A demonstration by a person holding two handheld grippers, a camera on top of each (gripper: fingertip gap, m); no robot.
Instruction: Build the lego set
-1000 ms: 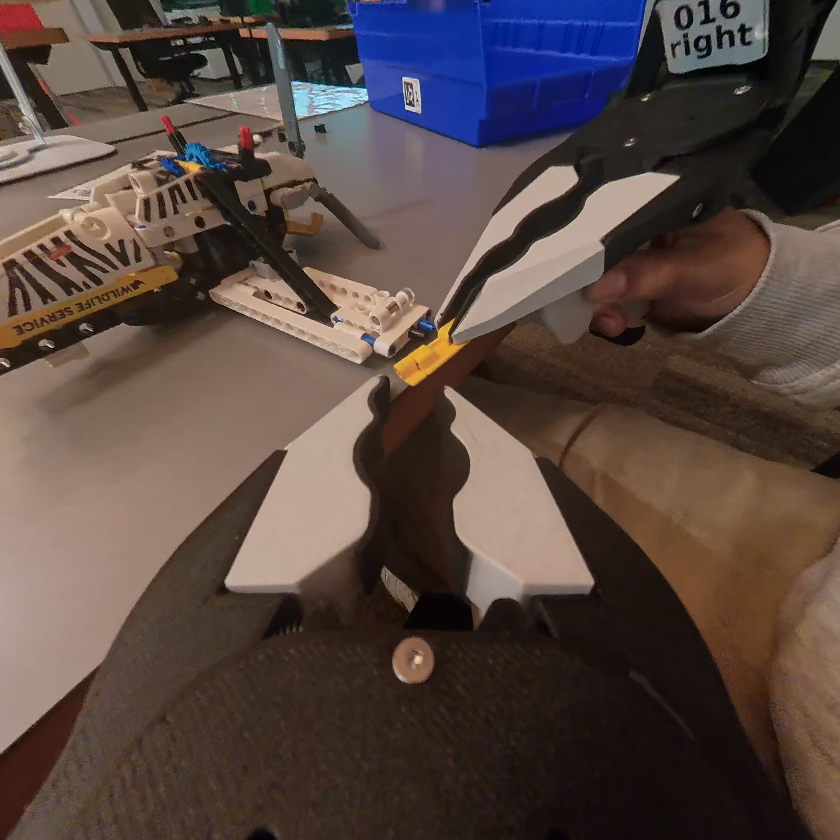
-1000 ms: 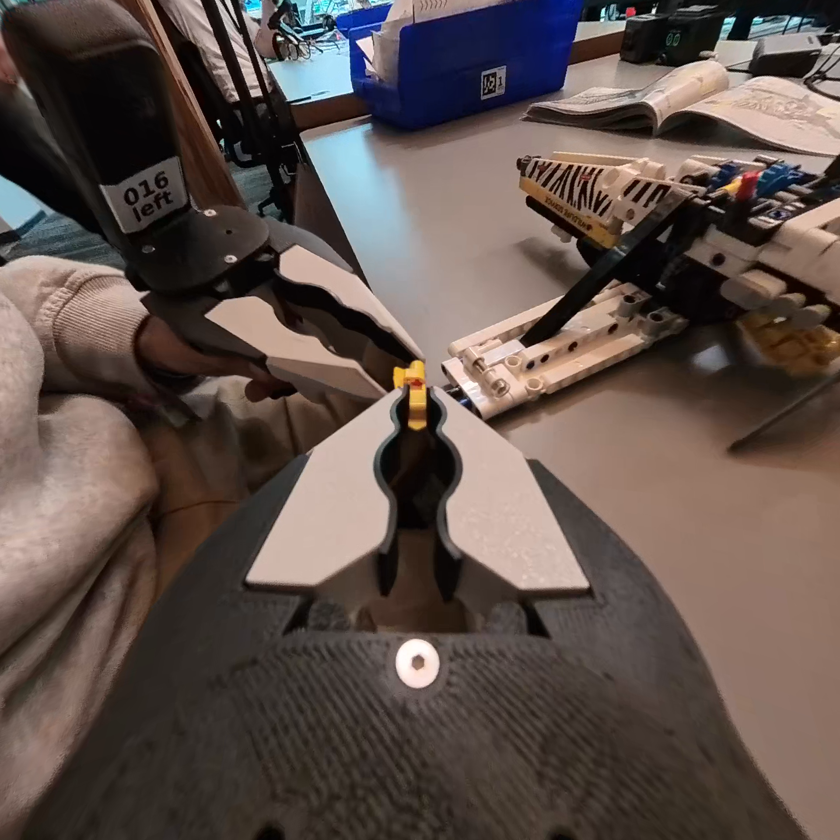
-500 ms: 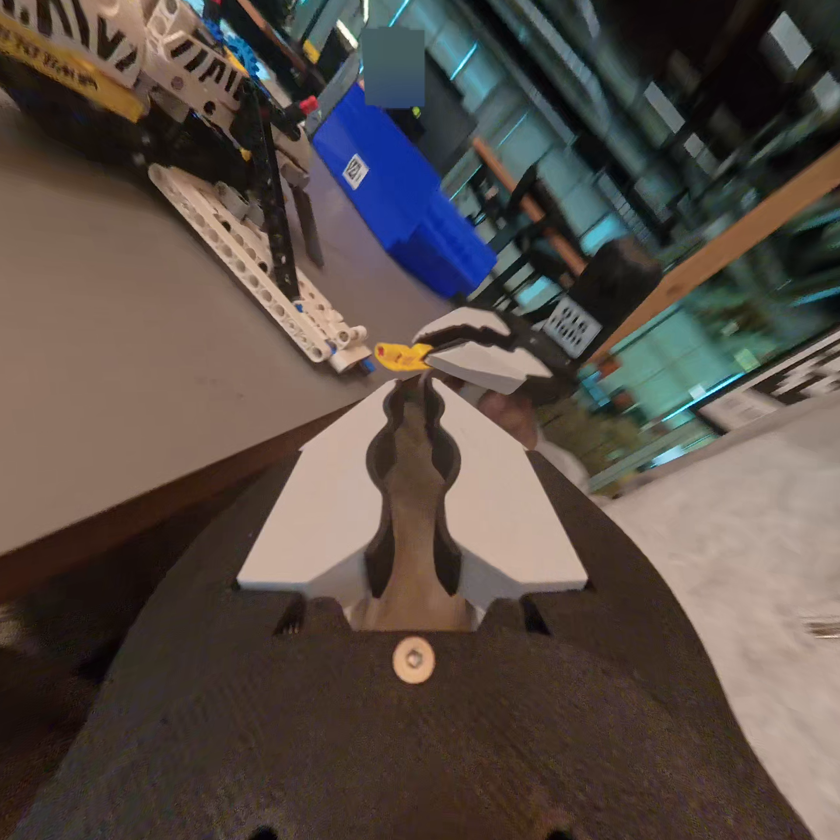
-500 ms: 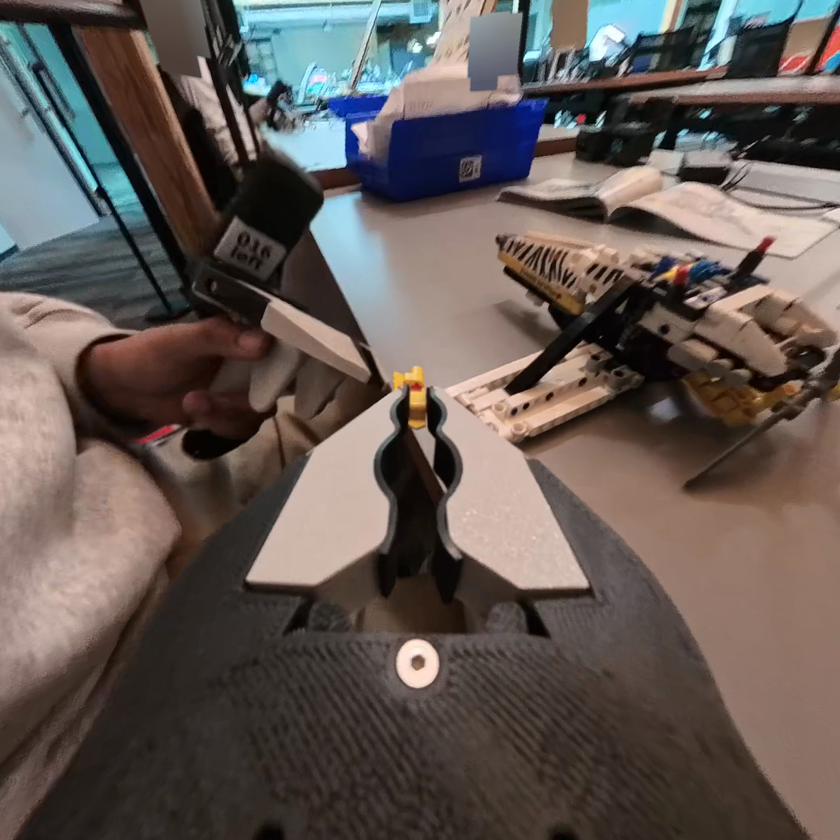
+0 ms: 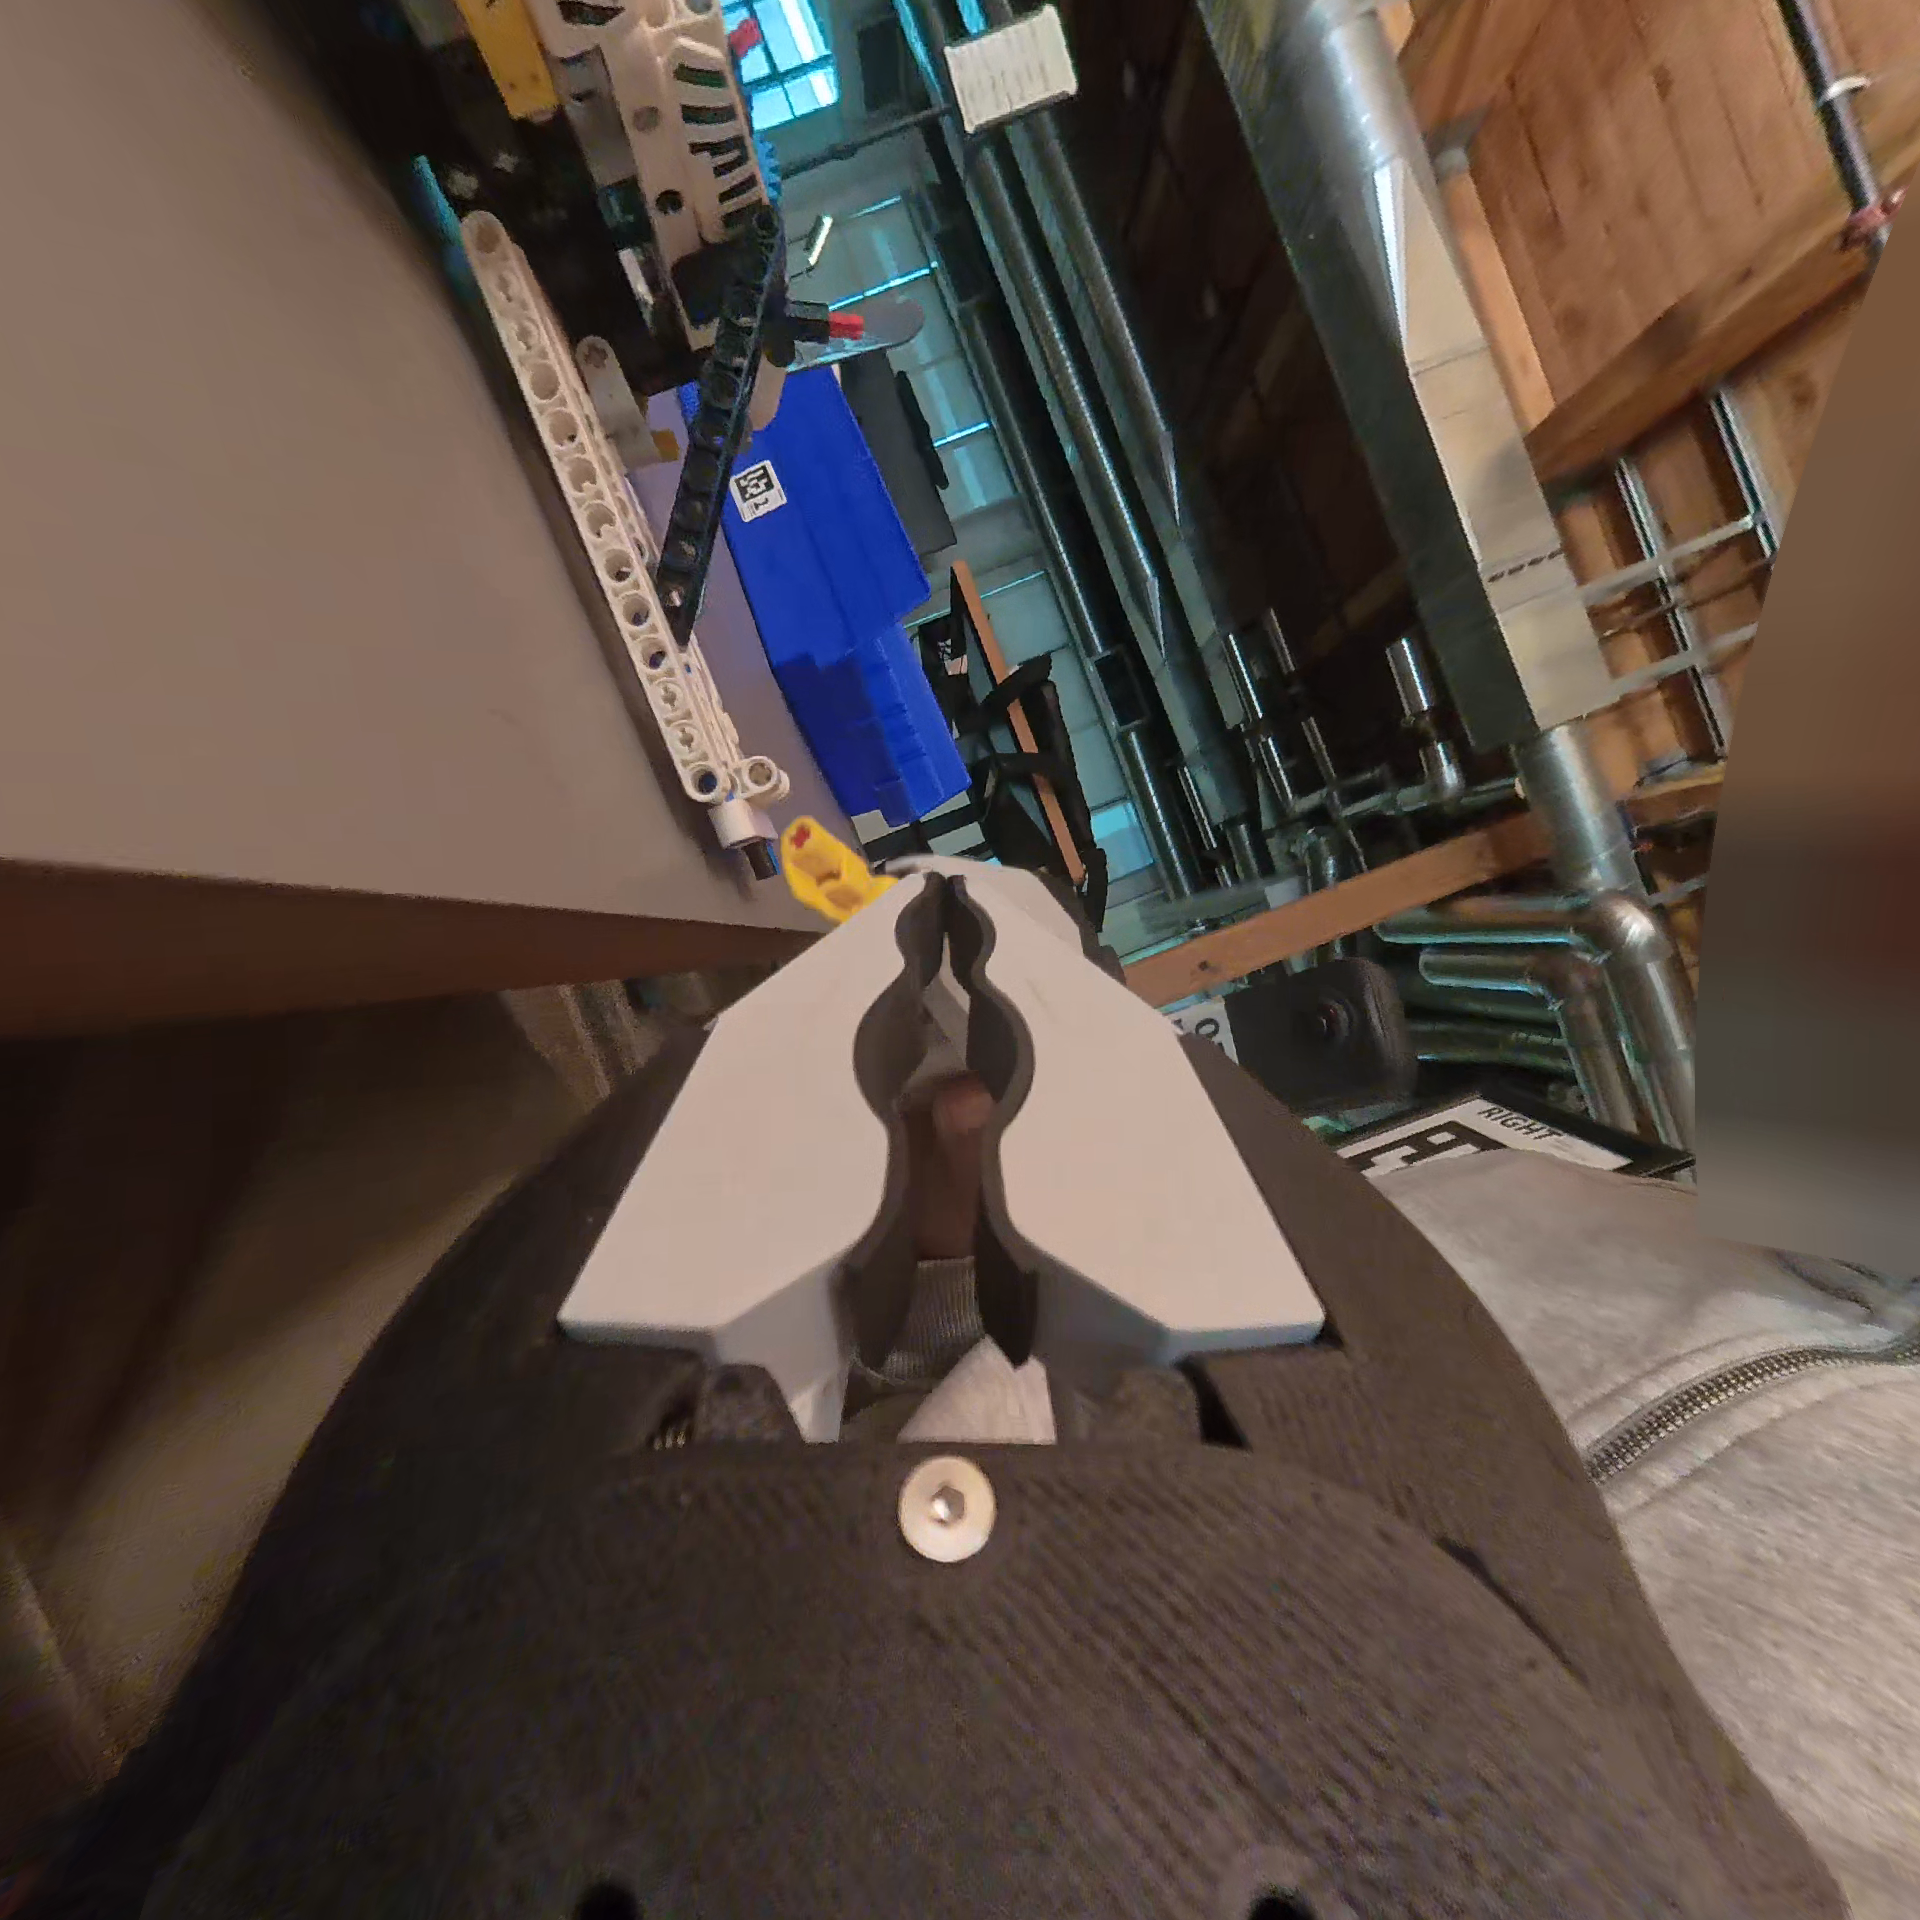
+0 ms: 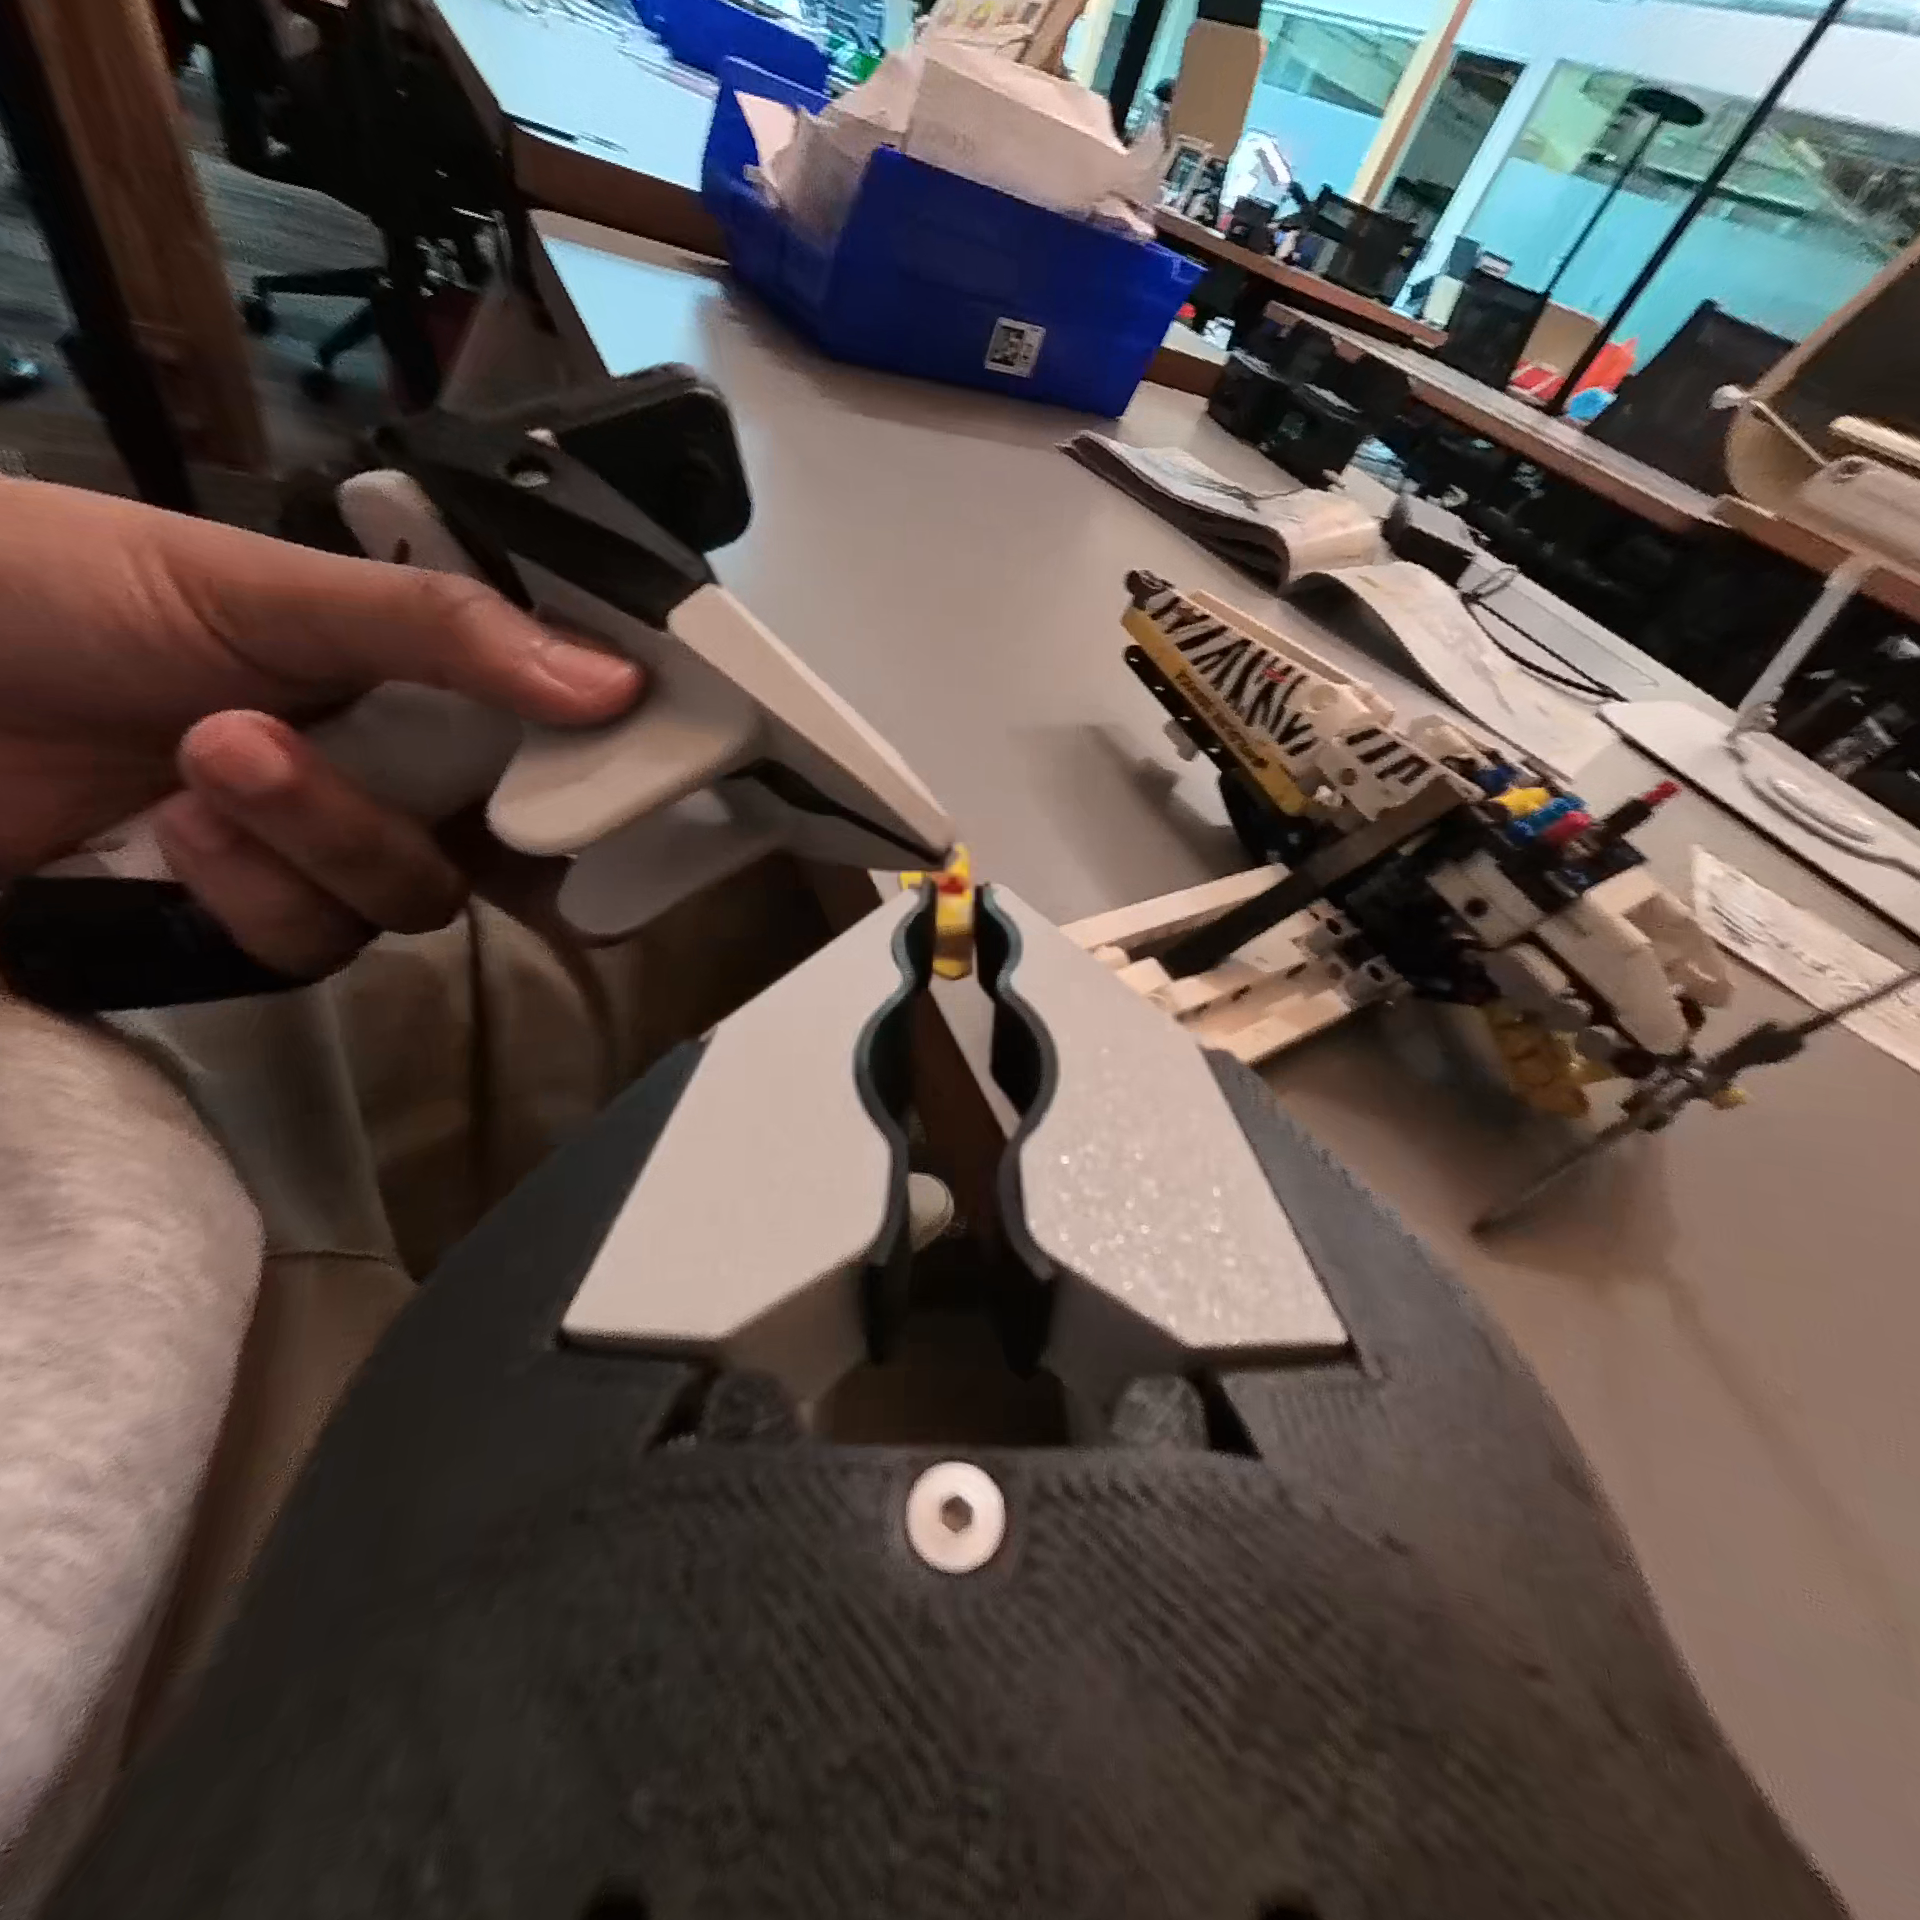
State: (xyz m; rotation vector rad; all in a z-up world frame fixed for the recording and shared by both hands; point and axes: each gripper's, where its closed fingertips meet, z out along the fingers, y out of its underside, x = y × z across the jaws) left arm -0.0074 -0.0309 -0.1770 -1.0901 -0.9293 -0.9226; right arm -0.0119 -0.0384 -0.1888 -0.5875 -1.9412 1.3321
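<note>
Your right tongs [image 6: 948, 914] clamp the small yellow connector [image 6: 951, 920] just off the desk [image 6: 935, 540] edge, near the zebra-striped helicopter [image 6: 1382, 821]'s white beam; left tongs [image 5: 943, 899], closed, touch it. Next: align and press it in.

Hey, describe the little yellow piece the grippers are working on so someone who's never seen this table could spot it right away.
Start at the zebra-striped lego helicopter on the grey table, then follow its white beam to the table's near edge. Just off that edge, the small yellow piece sits pinched in the right gripper, with the left gripper touching its top. It is the only loose piece held in the air, with a red spot on it.
</note>
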